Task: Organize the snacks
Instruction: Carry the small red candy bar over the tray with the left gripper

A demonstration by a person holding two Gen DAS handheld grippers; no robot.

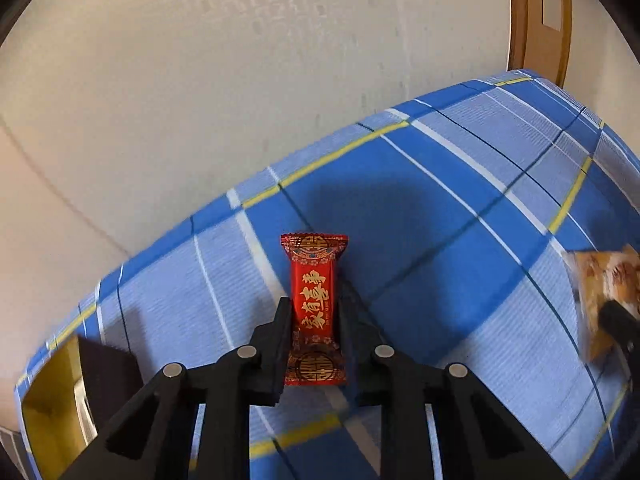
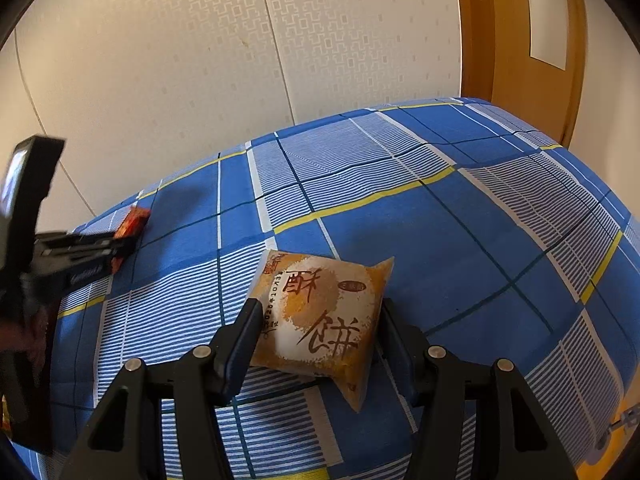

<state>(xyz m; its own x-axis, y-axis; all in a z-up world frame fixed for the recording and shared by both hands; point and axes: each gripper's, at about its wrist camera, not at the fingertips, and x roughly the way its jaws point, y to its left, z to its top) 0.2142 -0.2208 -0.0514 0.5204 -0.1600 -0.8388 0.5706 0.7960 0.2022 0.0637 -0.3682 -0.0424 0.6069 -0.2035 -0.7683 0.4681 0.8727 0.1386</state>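
Observation:
A red candy (image 1: 314,280) in a wrapper with gold characters stands lengthwise between the fingers of my left gripper (image 1: 315,308), which is shut on its lower half. In the right wrist view an orange and white pastry packet (image 2: 324,320) lies tilted between the pads of my right gripper (image 2: 320,326), which press on its two sides. That same view shows the left gripper (image 2: 80,256) at the far left with the red candy (image 2: 132,220) at its tip. The pastry packet (image 1: 600,280) and the right gripper's finger (image 1: 620,320) also appear at the left wrist view's right edge.
A blue plaid cloth (image 1: 440,200) covers the table (image 2: 460,220), which ends at a pale patterned wall. An open box (image 1: 52,400) with a yellow inside and a dark flap sits at the cloth's near left corner. A wooden door (image 2: 520,40) stands at the back right.

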